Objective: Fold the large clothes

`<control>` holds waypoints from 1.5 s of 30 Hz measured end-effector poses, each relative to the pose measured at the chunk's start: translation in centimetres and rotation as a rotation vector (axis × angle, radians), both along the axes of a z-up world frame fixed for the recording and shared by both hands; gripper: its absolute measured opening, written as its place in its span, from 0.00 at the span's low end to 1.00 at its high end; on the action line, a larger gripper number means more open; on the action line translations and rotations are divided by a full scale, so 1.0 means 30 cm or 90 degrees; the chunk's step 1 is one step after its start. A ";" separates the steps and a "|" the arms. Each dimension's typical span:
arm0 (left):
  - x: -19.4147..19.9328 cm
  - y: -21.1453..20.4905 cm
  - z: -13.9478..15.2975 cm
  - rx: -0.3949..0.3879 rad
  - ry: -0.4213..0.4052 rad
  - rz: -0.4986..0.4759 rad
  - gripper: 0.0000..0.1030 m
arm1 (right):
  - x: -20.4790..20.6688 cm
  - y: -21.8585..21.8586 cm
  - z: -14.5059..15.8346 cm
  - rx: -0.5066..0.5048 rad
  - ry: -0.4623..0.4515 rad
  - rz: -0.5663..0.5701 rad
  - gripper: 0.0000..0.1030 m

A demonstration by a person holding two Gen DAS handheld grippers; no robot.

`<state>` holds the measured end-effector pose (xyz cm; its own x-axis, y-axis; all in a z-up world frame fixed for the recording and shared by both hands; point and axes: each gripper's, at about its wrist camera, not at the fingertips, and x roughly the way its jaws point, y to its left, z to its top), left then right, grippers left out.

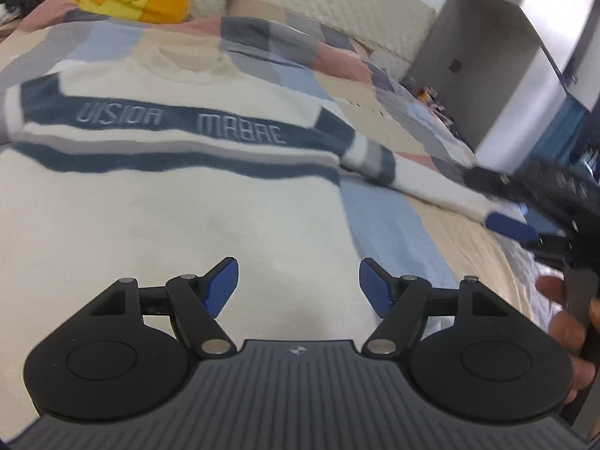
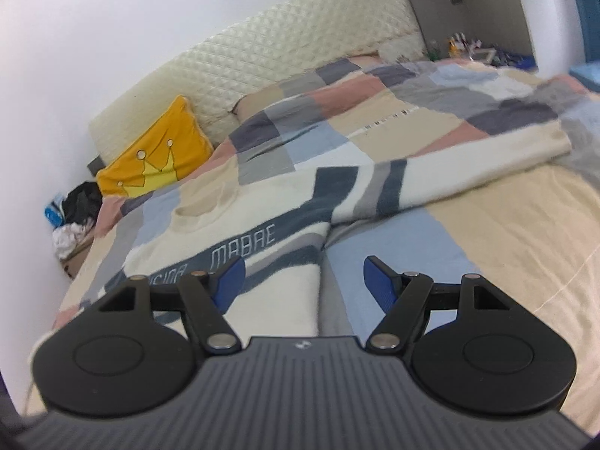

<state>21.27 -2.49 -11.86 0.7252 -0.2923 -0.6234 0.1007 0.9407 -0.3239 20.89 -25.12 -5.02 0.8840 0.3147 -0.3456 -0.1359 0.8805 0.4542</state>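
A cream sweater [image 1: 157, 202] with dark teal and grey stripes and lettering lies flat, front up, on the bed. My left gripper [image 1: 299, 281] hovers open above its lower body, with nothing between the blue pads. The sweater's right sleeve [image 2: 450, 172] stretches out sideways across the quilt. My right gripper [image 2: 304, 281] is open over the sweater's side edge [image 2: 318, 262] below the armpit and holds nothing. In the left wrist view the right gripper [image 1: 515, 217] shows blurred at the right, close to the sleeve's end [image 1: 450, 191], with a hand on its handle.
A patchwork quilt [image 2: 506, 232] covers the bed. A yellow crown cushion [image 2: 161, 153] leans on the padded headboard [image 2: 281, 48]. Dark and white clothes [image 2: 78, 206] are piled beside the bed by the wall. A grey cabinet [image 1: 498, 75] stands on the far side.
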 end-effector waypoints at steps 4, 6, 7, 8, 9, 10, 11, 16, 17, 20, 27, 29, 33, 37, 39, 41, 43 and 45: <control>0.032 -0.074 -0.051 0.007 0.028 -0.038 0.71 | 0.022 -0.009 -0.017 0.017 0.013 -0.003 0.70; 0.052 -0.095 -0.075 0.003 0.041 -0.045 0.71 | 0.023 -0.015 -0.020 0.024 0.015 -0.007 0.70; 0.061 -0.105 -0.084 0.006 0.046 -0.046 0.71 | 0.020 -0.020 -0.020 0.027 0.019 -0.007 0.70; 0.069 -0.114 -0.094 0.013 0.048 -0.048 0.71 | 0.015 -0.025 -0.017 0.029 0.018 -0.007 0.70; 0.080 -0.127 -0.104 0.021 0.050 -0.050 0.71 | 0.005 -0.030 -0.014 0.032 0.013 -0.009 0.70; 0.086 -0.137 -0.114 0.030 0.051 -0.052 0.71 | -0.002 -0.038 -0.011 0.037 0.012 -0.013 0.70; 0.089 -0.148 -0.123 0.038 0.048 -0.057 0.71 | -0.001 -0.047 -0.010 0.043 0.013 -0.015 0.70; 0.100 -0.194 -0.164 0.098 0.055 -0.065 0.72 | 0.006 -0.074 -0.023 0.085 0.024 -0.013 0.72; 0.105 -0.202 -0.168 0.111 0.057 -0.068 0.72 | 0.003 -0.075 -0.020 0.086 0.021 -0.016 0.72; 0.118 -0.227 -0.188 0.153 0.072 -0.071 0.75 | -0.001 -0.077 -0.010 0.086 0.017 -0.015 0.72; 0.110 -0.266 -0.250 0.221 0.082 -0.058 0.79 | -0.027 -0.064 0.013 0.063 0.026 -0.002 0.72; 0.109 -0.270 -0.257 0.223 0.082 -0.052 0.79 | -0.037 -0.066 0.023 0.065 0.025 0.001 0.72; 0.113 -0.254 -0.266 0.211 0.084 -0.052 0.78 | -0.048 -0.060 0.040 0.053 0.030 0.011 0.72; 0.107 -0.248 -0.261 0.210 0.081 -0.046 0.68 | -0.076 -0.001 0.051 0.033 0.052 0.058 0.72; 0.105 -0.242 -0.257 0.203 0.080 -0.041 0.58 | -0.089 0.025 0.057 0.034 0.060 0.069 0.72; 0.103 -0.226 -0.250 0.184 0.082 -0.035 0.48 | -0.098 0.050 0.067 0.036 0.065 0.074 0.72; 0.104 -0.196 -0.243 0.160 0.088 -0.023 0.31 | -0.105 0.068 0.079 0.044 0.070 0.081 0.72; 0.105 -0.157 -0.230 0.126 0.092 -0.010 0.20 | -0.112 0.094 0.094 0.052 0.070 0.095 0.72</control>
